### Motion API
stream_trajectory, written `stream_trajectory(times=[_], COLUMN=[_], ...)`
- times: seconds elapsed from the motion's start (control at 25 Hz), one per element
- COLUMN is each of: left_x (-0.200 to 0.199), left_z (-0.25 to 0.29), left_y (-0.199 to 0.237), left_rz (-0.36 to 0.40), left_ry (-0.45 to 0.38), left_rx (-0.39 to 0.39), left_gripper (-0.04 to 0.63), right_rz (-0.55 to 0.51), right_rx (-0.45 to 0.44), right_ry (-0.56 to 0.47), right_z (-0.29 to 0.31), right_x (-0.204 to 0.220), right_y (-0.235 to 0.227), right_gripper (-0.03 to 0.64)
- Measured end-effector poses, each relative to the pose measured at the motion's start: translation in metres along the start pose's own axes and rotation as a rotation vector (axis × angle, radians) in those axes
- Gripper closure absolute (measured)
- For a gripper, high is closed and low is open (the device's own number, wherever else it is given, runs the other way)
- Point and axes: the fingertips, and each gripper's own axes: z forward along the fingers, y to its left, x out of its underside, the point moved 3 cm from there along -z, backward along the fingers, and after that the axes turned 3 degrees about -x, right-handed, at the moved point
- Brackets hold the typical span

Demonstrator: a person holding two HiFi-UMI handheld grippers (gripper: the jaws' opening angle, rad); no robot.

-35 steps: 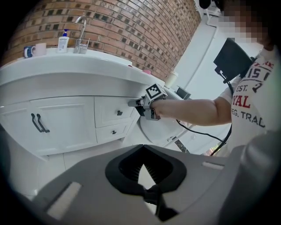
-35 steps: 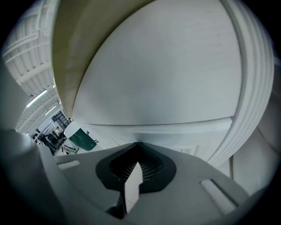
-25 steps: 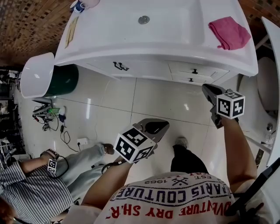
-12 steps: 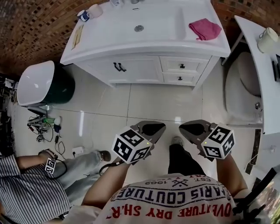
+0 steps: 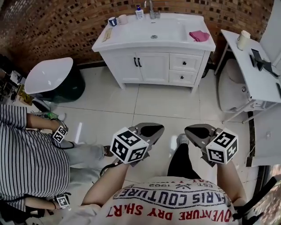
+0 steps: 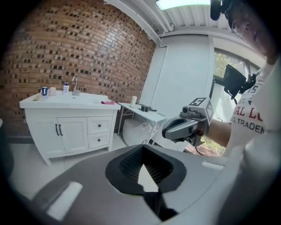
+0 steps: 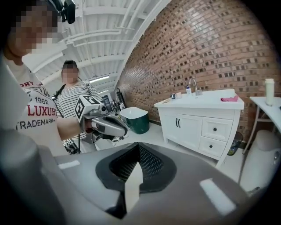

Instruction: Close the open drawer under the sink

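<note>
Two flush drawers (image 5: 185, 63), long axes along the countertop's (image 5: 117, 38) front edge, face the closed, empty left gripper (image 5: 151, 130) and right gripper (image 5: 196, 131).

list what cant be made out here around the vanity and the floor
- Bottle by the tap: label too small in every view.
- Green bin: contents hidden by its white top, head view.
- Person in striped shirt: cut off by the left edge, head view.
- Side table: far end cut off by the right edge, head view.
- Drawers: look closed, but a slight gap would be too small to see.
</note>
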Motion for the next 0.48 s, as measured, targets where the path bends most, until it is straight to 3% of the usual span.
stream_trajectory(times=[0.2, 0.48], left_x=[0.0, -0.006], left_z=[-0.075, -0.118], left_y=[-0.067, -0.123], left_rz=[0.06, 0.107], left_ry=[-0.045, -0.062], left_rx=[0.021, 0.049], left_gripper=[0.598, 0.598], right_rz=[-0.007, 0.004], right_rx=[0.044, 0.056], right_ry=[-0.032, -0.085], right_z=[-0.031, -0.062], right_x=[0.003, -0.012], right_y=[0.094, 0.15], right_gripper=[0.609, 0.609])
